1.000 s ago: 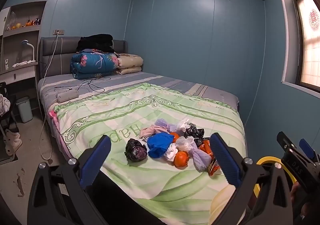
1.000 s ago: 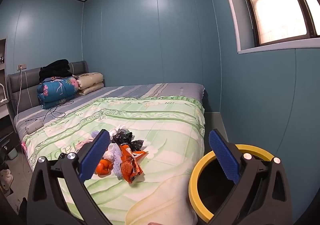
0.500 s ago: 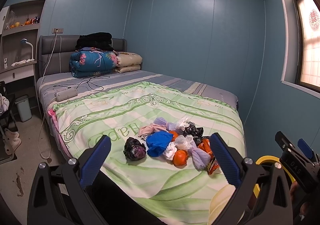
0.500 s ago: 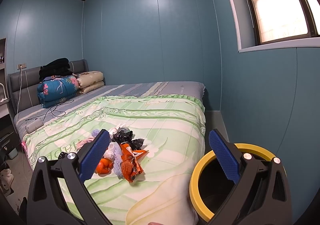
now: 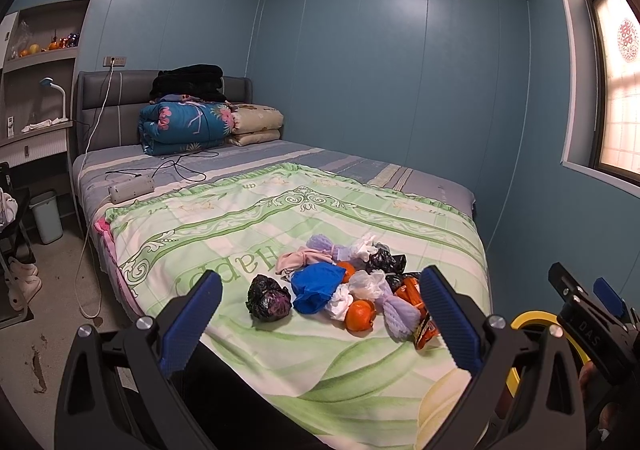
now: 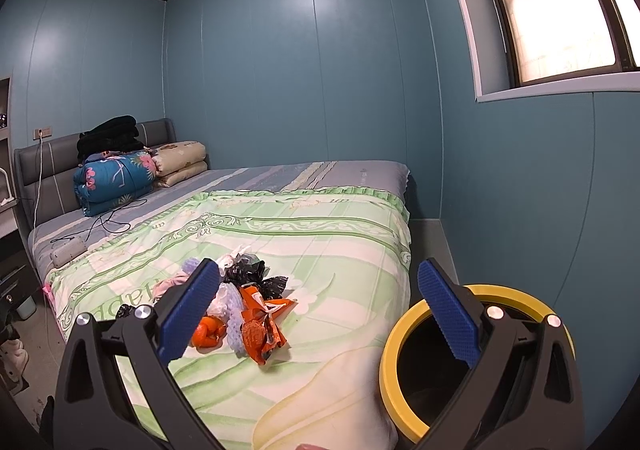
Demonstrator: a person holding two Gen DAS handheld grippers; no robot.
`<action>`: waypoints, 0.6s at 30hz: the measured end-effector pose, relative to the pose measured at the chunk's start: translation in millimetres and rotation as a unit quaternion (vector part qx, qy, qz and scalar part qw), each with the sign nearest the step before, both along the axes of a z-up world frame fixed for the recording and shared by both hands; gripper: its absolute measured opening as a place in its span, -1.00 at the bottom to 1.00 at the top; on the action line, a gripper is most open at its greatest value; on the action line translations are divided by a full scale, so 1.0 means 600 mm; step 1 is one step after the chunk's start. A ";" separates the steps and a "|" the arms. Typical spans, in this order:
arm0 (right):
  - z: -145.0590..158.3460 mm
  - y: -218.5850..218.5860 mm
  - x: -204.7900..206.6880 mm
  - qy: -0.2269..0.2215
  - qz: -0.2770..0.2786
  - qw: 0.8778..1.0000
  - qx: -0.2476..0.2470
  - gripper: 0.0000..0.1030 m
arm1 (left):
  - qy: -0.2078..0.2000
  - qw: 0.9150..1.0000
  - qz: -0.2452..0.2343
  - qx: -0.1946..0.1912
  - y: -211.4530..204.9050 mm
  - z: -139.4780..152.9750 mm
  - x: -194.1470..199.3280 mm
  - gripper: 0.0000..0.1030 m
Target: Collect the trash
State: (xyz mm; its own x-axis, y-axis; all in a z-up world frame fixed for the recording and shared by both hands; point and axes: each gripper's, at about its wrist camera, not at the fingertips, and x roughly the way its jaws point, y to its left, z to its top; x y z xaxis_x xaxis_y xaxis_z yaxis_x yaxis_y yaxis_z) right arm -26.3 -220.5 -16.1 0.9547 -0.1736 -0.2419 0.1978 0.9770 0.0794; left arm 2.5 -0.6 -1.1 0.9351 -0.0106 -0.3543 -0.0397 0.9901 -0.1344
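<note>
A pile of trash lies on the green bedspread (image 5: 248, 234) near the foot of the bed: a crumpled black bag (image 5: 268, 297), a blue bag (image 5: 316, 286), an orange fruit (image 5: 360, 314), white and lilac wrappers (image 5: 398, 312) and an orange snack packet (image 6: 260, 324). A bin with a yellow rim (image 6: 404, 326) stands on the floor at the bed's right corner. My left gripper (image 5: 320, 320) hangs open in front of the pile, well short of it. My right gripper (image 6: 320, 310) is open too, between the pile and the bin. Both hold nothing.
Folded quilts (image 5: 186, 125) and pillows (image 5: 256, 123) sit at the headboard, with a power strip (image 5: 130, 189) and cables on the sheet. A small white bin (image 5: 47, 215) and shelves stand by the left wall. Blue walls close in behind and on the right.
Both grippers have risen slightly and edged toward the bed; the pile sits a little lower in both views. Both stay open.
</note>
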 end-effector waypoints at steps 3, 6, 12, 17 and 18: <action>-0.003 0.002 0.001 0.001 -0.001 1.000 0.000 0.85 | 0.002 1.000 0.000 -0.001 -0.001 0.000 0.001 0.85; -0.006 0.004 0.003 0.002 -0.001 1.000 0.001 0.85 | 0.002 1.000 -0.001 0.000 -0.003 0.000 0.002 0.85; -0.008 0.002 0.002 0.004 -0.003 1.000 0.003 0.85 | 0.002 1.000 -0.003 -0.001 -0.001 -0.002 0.004 0.85; -0.011 0.002 0.004 0.006 -0.004 1.000 0.005 0.85 | 0.002 1.000 -0.003 0.000 -0.001 -0.003 0.005 0.85; -0.012 0.004 0.003 0.006 -0.004 1.000 0.005 0.85 | 0.002 1.000 -0.003 -0.001 -0.001 -0.003 0.005 0.85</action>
